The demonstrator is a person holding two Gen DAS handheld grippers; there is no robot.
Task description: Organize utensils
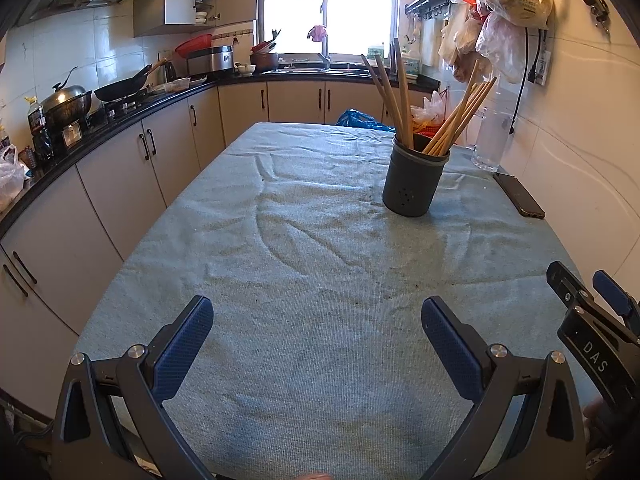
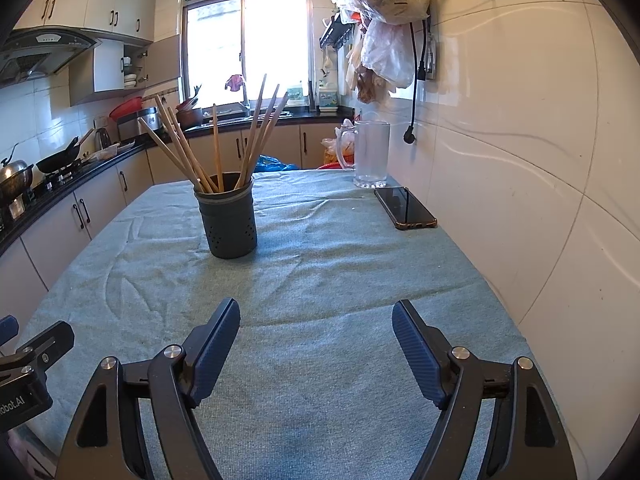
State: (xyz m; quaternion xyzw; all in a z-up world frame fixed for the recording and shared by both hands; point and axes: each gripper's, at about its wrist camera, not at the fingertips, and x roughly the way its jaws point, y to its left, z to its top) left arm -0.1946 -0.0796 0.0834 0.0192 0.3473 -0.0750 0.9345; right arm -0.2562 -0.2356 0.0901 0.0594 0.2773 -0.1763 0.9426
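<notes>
So we've got both hand-held grippers hovering low over the near end of the desk (image 1: pixel 304 240), which is covered with a wrinkly light-blue cloth (image 2: pixel 328 264). The left hand-held gripper (image 1: pixel 318 320) has its jaws spread wide with nothing between them, just bare cloth under the blue pads. Same story for the right hand-held gripper (image 2: pixel 316 322): jaws wide apart, empty.

The wooden chopsticks (image 2: pixel 218 148) are all standing in the dark perforated utensil holder (image 2: pixel 230 220), fanned out and leaning against its rim in different directions. The holder stands upright on the cloth, well ahead of both grippers, toward the far half of the desk.

Off by the tiled wall we see a black phone (image 2: pixel 406 208) lying flat, and just beyond it a clear glass mug (image 2: pixel 372 152) with a handle. Neither touches the holder.
</notes>
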